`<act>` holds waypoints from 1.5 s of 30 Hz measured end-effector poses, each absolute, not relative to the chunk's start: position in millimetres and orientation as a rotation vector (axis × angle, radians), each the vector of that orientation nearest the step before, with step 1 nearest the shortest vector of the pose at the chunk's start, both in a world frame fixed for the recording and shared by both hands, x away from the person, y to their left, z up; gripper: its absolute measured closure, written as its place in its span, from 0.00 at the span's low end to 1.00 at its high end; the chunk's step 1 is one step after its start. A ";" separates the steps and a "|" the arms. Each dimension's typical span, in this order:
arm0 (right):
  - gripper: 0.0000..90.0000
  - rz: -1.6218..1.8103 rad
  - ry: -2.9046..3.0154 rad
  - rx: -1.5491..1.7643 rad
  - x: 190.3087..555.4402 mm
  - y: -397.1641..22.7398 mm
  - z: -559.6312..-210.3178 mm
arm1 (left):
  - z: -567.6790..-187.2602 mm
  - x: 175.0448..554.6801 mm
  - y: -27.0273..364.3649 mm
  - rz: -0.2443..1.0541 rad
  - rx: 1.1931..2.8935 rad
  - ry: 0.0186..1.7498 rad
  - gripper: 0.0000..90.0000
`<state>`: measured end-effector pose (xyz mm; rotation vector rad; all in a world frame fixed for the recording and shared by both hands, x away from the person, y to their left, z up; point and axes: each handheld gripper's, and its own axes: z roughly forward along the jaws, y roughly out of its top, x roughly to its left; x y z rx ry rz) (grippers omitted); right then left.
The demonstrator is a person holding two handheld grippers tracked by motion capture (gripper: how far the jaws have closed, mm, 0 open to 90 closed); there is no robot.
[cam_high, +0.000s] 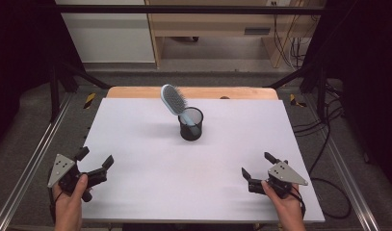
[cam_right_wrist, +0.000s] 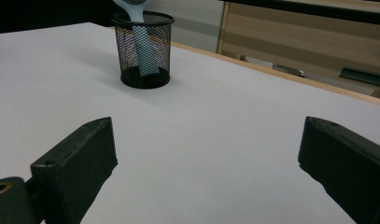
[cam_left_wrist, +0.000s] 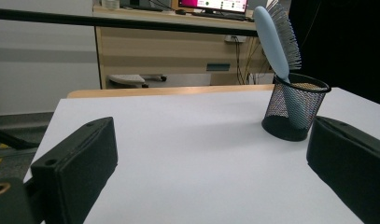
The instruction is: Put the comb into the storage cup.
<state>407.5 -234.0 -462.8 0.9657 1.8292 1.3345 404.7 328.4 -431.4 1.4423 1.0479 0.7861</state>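
White table (cam_high: 136, 144) top fills the middle of the high view, with a wooden desk and cables on the floor beyond its far edge. At the near left corner, a hand holds the left gripper (cam_high: 94, 157), its two black jaws spread wide with nothing between them. Toward the far middle of the table stands a black mesh cup (cam_high: 191, 124), upright, with a pale blue hairbrush (cam_high: 174, 99) standing handle-down inside it, the bristled head leaning out to the left above the rim. The cup sits well apart from both grippers, roughly between them and farther away. At the near right corner, the other hand holds the right gripper (cam_high: 257, 165), jaws likewise wide apart and empty, pointing toward the cup.
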 end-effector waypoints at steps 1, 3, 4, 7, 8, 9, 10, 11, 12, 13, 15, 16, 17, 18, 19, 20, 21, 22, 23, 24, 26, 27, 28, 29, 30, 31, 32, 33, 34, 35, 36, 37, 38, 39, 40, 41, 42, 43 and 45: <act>0.05 1.332 1.829 0.966 407.7 -234.1 -463.0 | -432.5 404.5 328.5 0.785 1.443 1.050 0.02; 0.05 1.329 1.830 0.965 408.0 -234.3 -463.2 | -434.2 404.4 328.7 0.788 1.442 1.049 0.02; 0.05 1.328 1.830 0.966 408.1 -234.3 -463.4 | -435.0 404.1 328.7 0.788 1.442 1.049 0.02; 0.04 1.326 1.831 0.968 408.1 -234.4 -463.5 | -436.1 403.2 328.3 0.788 1.438 1.047 0.02; 0.04 1.326 1.830 0.968 408.1 -234.5 -463.5 | -436.3 402.9 328.1 0.789 1.439 1.048 0.02; 0.04 1.325 1.830 0.968 408.1 -234.5 -463.5 | -436.4 402.4 327.7 0.793 1.439 1.049 0.02; 0.04 1.325 1.829 0.969 408.1 -234.5 -463.5 | -436.5 401.9 327.5 0.793 1.439 1.047 0.02; 0.04 1.325 1.830 0.970 408.1 -234.5 -463.6 | -436.5 401.4 327.2 0.791 1.436 1.046 0.02; 0.04 1.324 1.831 0.969 408.2 -234.6 -463.7 | -436.5 401.0 327.0 0.791 1.435 1.045 0.01; 0.03 1.324 1.831 0.970 408.2 -234.5 -463.7 | -436.6 400.5 326.7 0.791 1.433 1.044 0.01; 0.03 1.324 1.832 0.969 408.4 -234.5 -463.8 | -436.9 400.0 325.9 0.787 1.429 1.041 0.01; 0.03 1.323 1.832 0.968 408.5 -234.6 -463.9 | -437.2 399.6 325.3 0.785 1.430 1.038 0.01; 0.03 1.323 1.832 0.968 408.5 -234.6 -463.9 | -437.5 399.3 324.7 0.783 1.430 1.036 0.01; 0.03 1.323 1.833 0.969 408.4 -234.6 -464.0 | -438.0 398.9 323.8 0.782 1.429 1.032 0.01; 0.03 1.324 1.833 0.970 408.3 -234.6 -463.9 | -438.4 398.6 323.2 0.783 1.427 1.029 0.01; 0.03 1.323 1.833 0.970 408.3 -234.6 -463.9 | -439.0 398.4 322.0 0.779 1.423 1.026 0.01; 0.03 1.323 1.833 0.969 408.5 -234.7 -464.0 | -439.5 398.4 321.0 0.777 1.424 1.024 0.01; 0.03 1.322 1.833 0.968 408.5 -234.7 -464.0 | -439.9 398.5 320.1 0.776 1.425 1.022 0.01; 0.03 1.323 1.834 0.970 408.4 -234.6 -463.9 | -440.5 398.5 318.7 0.773 1.426 1.018 0.01; 0.03 1.324 1.833 0.970 408.3 -234.6 -463.9 | -440.7 398.4 317.9 0.772 1.427 1.016 0.01; 0.03 1.323 1.833 0.969 408.2 -234.7 -463.9 | -441.2 398.2 315.5 0.765 1.427 1.011 0.01; 0.03 1.324 1.834 0.968 408.2 -234.8 -463.9 | -441.3 398.2 314.8 0.763 1.427 1.009 0.01; 0.03 1.324 1.834 0.970 408.2 -234.9 -463.8 | -441.3 398.1 314.1 0.761 1.428 1.005 0.01; 0.04 1.324 1.836 0.970 408.2 -235.1 -463.8 | -441.2 398.0 313.5 0.760 1.427 1.004 0.01; 0.04 1.323 1.838 0.972 408.2 -235.2 -463.7 | -441.0 397.9 313.1 0.759 1.424 1.003 0.01; 0.04 1.323 1.840 0.973 408.2 -235.2 -463.6 | -440.9 397.9 312.7 0.756 1.420 1.003 0.01; 0.04 1.324 1.840 0.973 408.2 -235.2 -463.5 | -440.9 398.1 312.2 0.754 1.416 1.002 0.01; 0.04 1.323 1.842 0.972 408.2 -235.2 -463.5 | -441.0 398.2 311.7 0.751 1.412 1.003 0.01; 0.04 1.323 1.843 0.971 408.2 -235.2 -463.4 | -441.1 398.4 311.1 0.749 1.409 1.003 0.01; 0.04 1.324 1.843 0.971 408.1 -235.3 -463.3 | -441.4 398.5 310.4 0.746 1.407 1.004 0.01; 0.04 1.325 1.842 0.972 408.1 -235.3 -463.2 | -441.8 398.5 309.3 0.743 1.407 1.002 0.01; 0.04 1.326 1.841 0.972 408.0 -235.5 -463.1 | -442.1 398.5 308.7 0.740 1.406 1.001 0.01; 0.04 1.328 1.841 0.973 408.0 -235.7 -463.1 | -442.5 398.5 307.8 0.737 1.407 1.000 0.01; 0.04 1.332 1.840 0.975 408.0 -235.9 -463.0 | -442.9 398.5 307.0 0.734 1.405 0.998 0.01; 0.04 1.337 1.838 0.975 408.1 -236.1 -462.9 | -443.4 398.5 306.2 0.730 1.402 0.997 0.01; 0.04 1.344 1.833 0.976 408.2 -236.5 -462.7 | -443.6 398.5 305.6 0.727 1.399 0.998 0.01; 0.04 1.349 1.830 0.976 408.3 -236.7 -462.5 | -444.0 398.5 304.9 0.723 1.394 0.998 0.01; 0.04 1.352 1.828 0.979 408.3 -237.0 -462.4 | -444.5 398.6 304.1 0.720 1.391 0.999 0.01; 0.04 1.356 1.825 0.977 408.3 -237.8 -462.2 | -445.0 398.6 303.3 0.715 1.384 0.999 0.01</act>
